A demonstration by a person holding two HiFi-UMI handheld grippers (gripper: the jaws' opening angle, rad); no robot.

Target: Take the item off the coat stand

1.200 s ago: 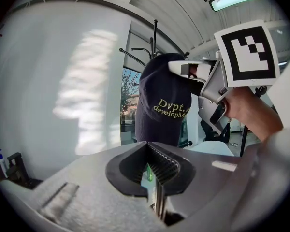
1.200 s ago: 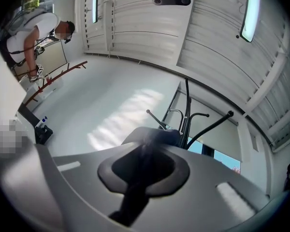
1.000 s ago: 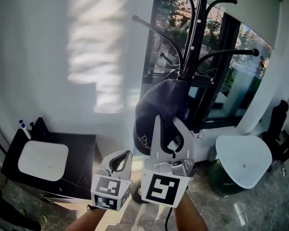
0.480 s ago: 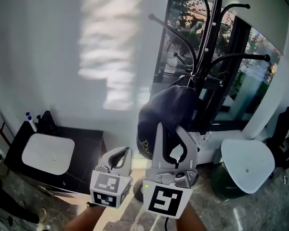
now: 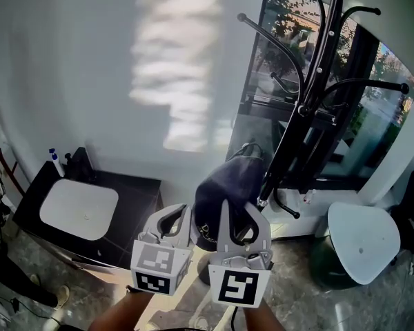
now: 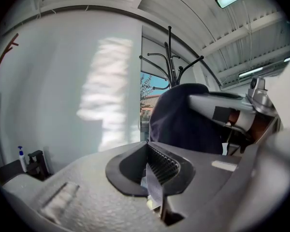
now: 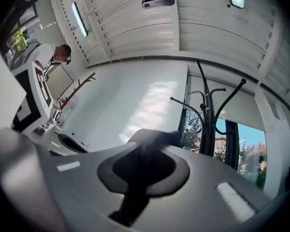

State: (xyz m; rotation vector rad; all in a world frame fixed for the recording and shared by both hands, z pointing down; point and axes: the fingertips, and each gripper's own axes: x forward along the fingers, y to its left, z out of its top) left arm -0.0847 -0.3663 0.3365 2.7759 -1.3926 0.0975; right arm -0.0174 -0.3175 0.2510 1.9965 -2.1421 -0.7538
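A dark navy cap (image 5: 224, 188) hangs from my right gripper (image 5: 236, 211), which is shut on its fabric. The cap is just left of the black coat stand (image 5: 310, 88) and below its curved hooks; I cannot tell whether it still touches the pole. In the right gripper view the cap (image 7: 154, 137) bulges past the right gripper's (image 7: 141, 180) jaws, with the stand (image 7: 205, 110) beyond. My left gripper (image 5: 171, 218) sits beside it at the left, jaws together and empty. From the left gripper (image 6: 154, 178) I see the cap (image 6: 183, 120) and the stand (image 6: 170, 57) ahead.
A black low cabinet (image 5: 134, 198) with a white tray (image 5: 79, 209) and a spray bottle (image 5: 53, 161) stands at the left wall. A white round stool (image 5: 362, 233) sits at the right below the window. A person (image 7: 48, 54) and a red rack (image 7: 77, 88) are far left.
The cap, still gripped by the right gripper, has come down and left, away from the stand's hooks. The stand has shifted right and up in view. The left gripper stays beside it.
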